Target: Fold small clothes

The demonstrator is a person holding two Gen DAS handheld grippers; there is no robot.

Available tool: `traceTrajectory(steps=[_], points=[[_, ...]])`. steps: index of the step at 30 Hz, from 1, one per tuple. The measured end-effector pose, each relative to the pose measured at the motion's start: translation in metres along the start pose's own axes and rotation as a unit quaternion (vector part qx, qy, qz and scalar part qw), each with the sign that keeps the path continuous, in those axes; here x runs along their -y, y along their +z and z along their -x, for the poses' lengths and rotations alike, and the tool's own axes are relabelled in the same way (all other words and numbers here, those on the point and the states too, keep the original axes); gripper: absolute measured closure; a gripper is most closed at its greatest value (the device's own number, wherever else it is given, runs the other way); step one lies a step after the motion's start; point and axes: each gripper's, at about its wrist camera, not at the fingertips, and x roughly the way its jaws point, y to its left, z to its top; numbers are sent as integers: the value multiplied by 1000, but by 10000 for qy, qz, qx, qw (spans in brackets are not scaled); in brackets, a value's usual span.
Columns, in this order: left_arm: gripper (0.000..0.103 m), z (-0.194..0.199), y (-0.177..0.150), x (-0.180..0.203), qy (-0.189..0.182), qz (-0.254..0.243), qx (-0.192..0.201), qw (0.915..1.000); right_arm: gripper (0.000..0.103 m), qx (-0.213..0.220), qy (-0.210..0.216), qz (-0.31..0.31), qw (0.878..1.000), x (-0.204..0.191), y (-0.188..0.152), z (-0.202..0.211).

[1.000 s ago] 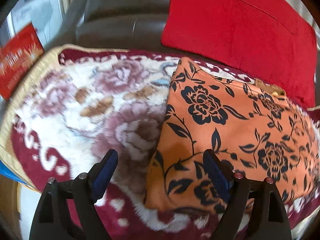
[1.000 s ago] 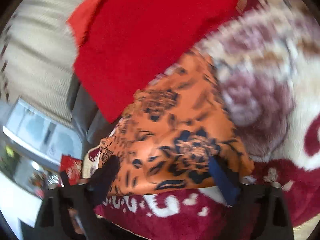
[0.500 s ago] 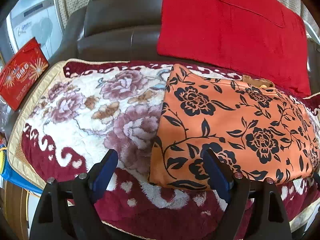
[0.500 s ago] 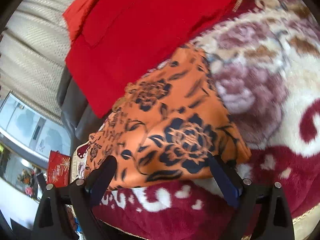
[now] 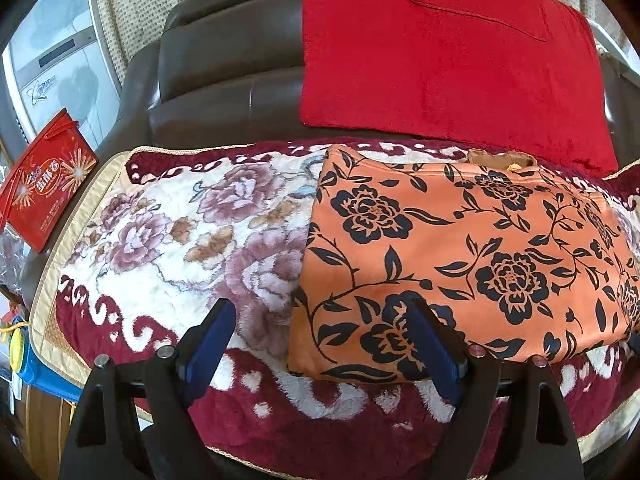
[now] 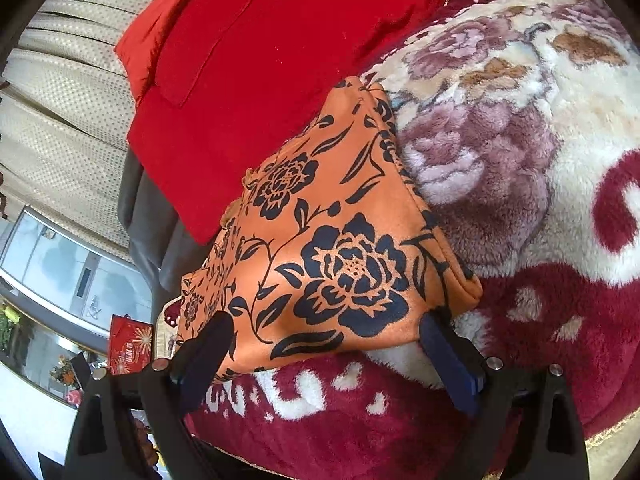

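Risk: both tongs, left [image 5: 320, 344] and right [image 6: 324, 356], wide, empty; orange floral garment [image 5: 460, 256] folded edge at 3 o'clock may spring open, or tongs snag plush blanket [image 5: 168, 248].

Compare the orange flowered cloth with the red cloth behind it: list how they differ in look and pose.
The orange flowered cloth carries a black rose-and-vine print; the red cloth is plain, with only a stitched patch like a pocket. The orange cloth lies flat and folded on the plush floral blanket; the red cloth leans up against the dark sofa back. The orange cloth sits nearer both open grippers, the red one farther back. Both look soft and roughly rectangular.
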Motion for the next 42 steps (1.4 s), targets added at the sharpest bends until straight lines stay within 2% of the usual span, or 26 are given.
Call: traceTrajectory(steps=[2,7,10,14,18,19,20,21,23,26,27,29,30,31,32,33,34,36,38,42], points=[[16,0,0,1,-25,-14,7,10000,7,-17,-107,-81,9999,4,-4,4],[16,-9,2,15,-260,8,-76,9996,7,46,90,-507,9987,20,-15,19],[16,-16,4,38,-591,-105,-162,9981,6,74,144,-701,9974,22,-9,17],[16,-23,5,64,-874,-221,-292,9955,6,328,118,-859,9957,19,6,16],[16,-28,5,81,-962,-331,-389,9940,8,407,-27,-870,9954,16,20,10],[16,-29,5,85,-944,-360,-401,9941,12,422,-66,-812,9958,15,23,7],[16,-30,5,88,-924,-376,-414,9941,54,337,-106,-697,9969,14,26,2],[16,-31,5,91,-905,-392,-433,9942,92,163,-104,-641,9978,14,29,-4],[16,-29,8,94,-875,-423,-413,9944,92,245,-297,-290,9988,1,30,2],[16,-14,17,90,-873,-314,-35,9957,92,643,-439,246,9967,-25,27,31],[16,-11,19,90,-908,-269,71,9955,92,656,-515,328,9960,-25,26,34],[14,-10,21,93,-1029,-156,245,9943,92,421,-698,216,9964,-5,22,22],[14,-17,22,98,-1046,-173,156,9942,86,0,-690,-39,9976,15,18,3],[14,-26,21,105,-1056,-263,-36,9941,86,-81,-420,-287,9987,28,15,-2],[14,-33,21,111,-1072,-360,-178,9934,85,110,-164,-438,9988,32,14,6],[14,-39,19,117,-1075,-458,-270,9928,74,112,-151,-413,9990,30,16,11],[14,-42,17,121,-1074,-479,-256,9927,67,175,-175,-310,9992,26,18,19],[14,-47,14,128,-1200,-463,-249,9914,20,414,-95,-182,9989,20,25,35],[14,-60,8,136,-1272,-554,-463,9893,17,567,9,-40,9984,14,43,45],[12,-65,1,135,-1292,-496,-408,9895,17,307,248,159,9991,5,96,23]])
